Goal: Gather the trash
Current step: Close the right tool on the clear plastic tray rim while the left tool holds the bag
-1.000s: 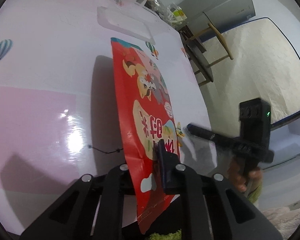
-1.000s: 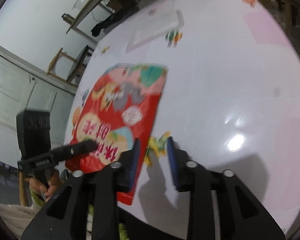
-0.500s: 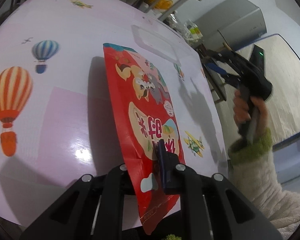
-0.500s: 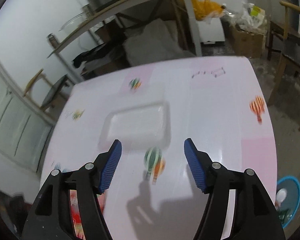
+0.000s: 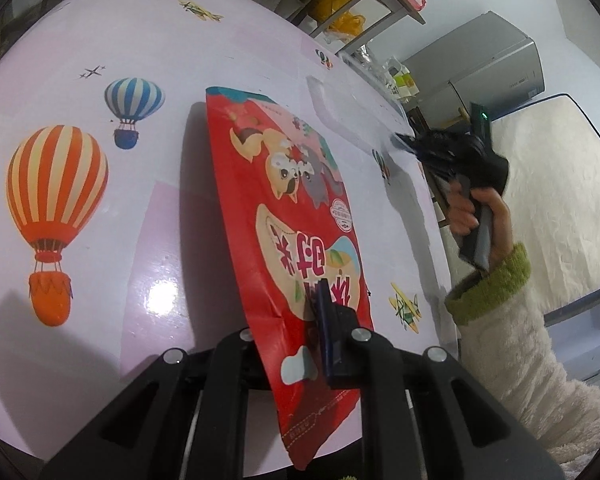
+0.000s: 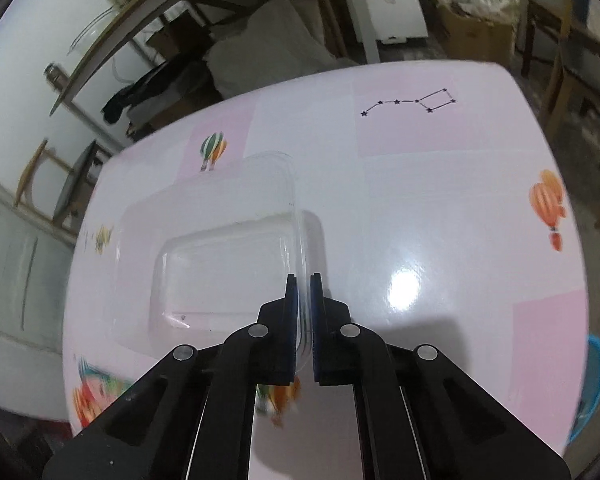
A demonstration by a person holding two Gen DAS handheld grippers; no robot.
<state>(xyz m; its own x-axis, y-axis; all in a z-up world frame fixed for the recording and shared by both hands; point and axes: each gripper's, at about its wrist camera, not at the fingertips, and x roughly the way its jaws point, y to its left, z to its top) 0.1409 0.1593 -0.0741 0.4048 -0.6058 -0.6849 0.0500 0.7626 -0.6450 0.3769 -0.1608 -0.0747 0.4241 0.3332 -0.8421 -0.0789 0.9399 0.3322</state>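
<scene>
Pinching the near right rim of the clear rectangular plastic food container (image 6: 224, 264) with the right gripper (image 6: 303, 280), jaws clenched on the thin wall, one pad inside and one outside. Sitting on the glossy white-and-pink balloon-printed worktop (image 6: 440, 200), container upright, open side up, apparently empty. Meanwhile gripping the flat red printed snack bag (image 5: 300, 240) in the left gripper (image 5: 320, 320), jaws clamped near the bag's lower end, bag standing on edge above the worktop and leaning away from the camera.

For a clean lift of the container: checking first that the rim sits deep enough between the pads, since a thin slick wall probably slips from a shallow bite. Raising straight up rather than dragging, keeping the wrist steady so the light shell does not swing or twist out. Flexing of the wall likely under a hard squeeze, so holding firm without crushing. Keeping the left-hand bag clear of the right arm's cream fleece sleeve with green cuff (image 5: 512, 344), well apart from the container. Carrying both toward wherever trash goes; a blue round bin-like rim (image 6: 592, 384) showing at the right edge, below the worktop, though too little visible to be sure.
</scene>
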